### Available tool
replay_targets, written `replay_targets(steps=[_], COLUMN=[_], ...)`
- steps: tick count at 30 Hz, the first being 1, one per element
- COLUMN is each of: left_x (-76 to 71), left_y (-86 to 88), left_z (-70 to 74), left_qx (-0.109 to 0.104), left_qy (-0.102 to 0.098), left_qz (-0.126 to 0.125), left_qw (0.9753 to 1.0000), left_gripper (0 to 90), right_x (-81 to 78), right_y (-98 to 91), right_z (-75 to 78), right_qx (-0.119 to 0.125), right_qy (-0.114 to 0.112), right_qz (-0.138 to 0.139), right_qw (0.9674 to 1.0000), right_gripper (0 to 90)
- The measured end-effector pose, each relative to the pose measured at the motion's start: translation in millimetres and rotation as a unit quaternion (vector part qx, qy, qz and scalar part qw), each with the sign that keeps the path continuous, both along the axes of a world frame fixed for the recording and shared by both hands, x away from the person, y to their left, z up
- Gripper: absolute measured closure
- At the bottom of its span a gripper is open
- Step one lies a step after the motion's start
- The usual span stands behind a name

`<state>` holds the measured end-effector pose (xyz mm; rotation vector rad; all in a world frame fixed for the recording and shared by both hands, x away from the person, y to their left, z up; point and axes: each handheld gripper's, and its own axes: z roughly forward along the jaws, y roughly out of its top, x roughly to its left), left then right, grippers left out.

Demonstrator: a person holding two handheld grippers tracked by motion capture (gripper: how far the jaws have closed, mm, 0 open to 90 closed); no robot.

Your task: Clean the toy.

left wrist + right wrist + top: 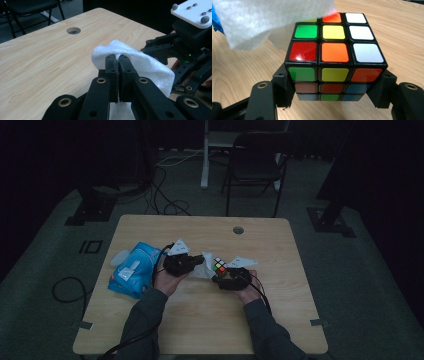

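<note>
A scrambled colour cube (334,52) sits clamped between the jaws of my right gripper (334,92), which is shut on its lower sides; from above the cube (219,266) shows at mid-table. My left gripper (117,63) is shut on a white wipe (140,65), pinched flat between the two pads. The wipe (262,20) drapes over the cube's far left top corner. In the high view the left gripper (197,261) points right toward the cube, and the right gripper (222,275) sits just below it. The right gripper's body (190,45) shows close beyond the wipe.
A blue wipes pack (132,270) lies on the left of the wooden table (200,330). A round cable hole (238,230) is near the far edge. A black chair (255,165) stands behind the table, with cables on the floor.
</note>
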<state>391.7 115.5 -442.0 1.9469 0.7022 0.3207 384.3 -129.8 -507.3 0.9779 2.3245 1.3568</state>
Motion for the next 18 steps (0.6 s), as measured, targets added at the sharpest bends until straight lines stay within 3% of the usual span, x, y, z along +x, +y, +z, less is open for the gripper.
replay_targets(steps=[18], left_x=[-2.0], left_y=[16.7], left_z=[-6.2], left_qx=[-0.006], left_qy=[0.005], left_qz=[0.021], left_qw=[0.9998], left_gripper=[88.5], right_x=[-1.9], right_y=[-9.6], right_z=[-1.0], right_qx=[-0.004], right_qy=[-0.001], right_qz=[-0.010], right_qw=[0.9999], right_gripper=[34.1])
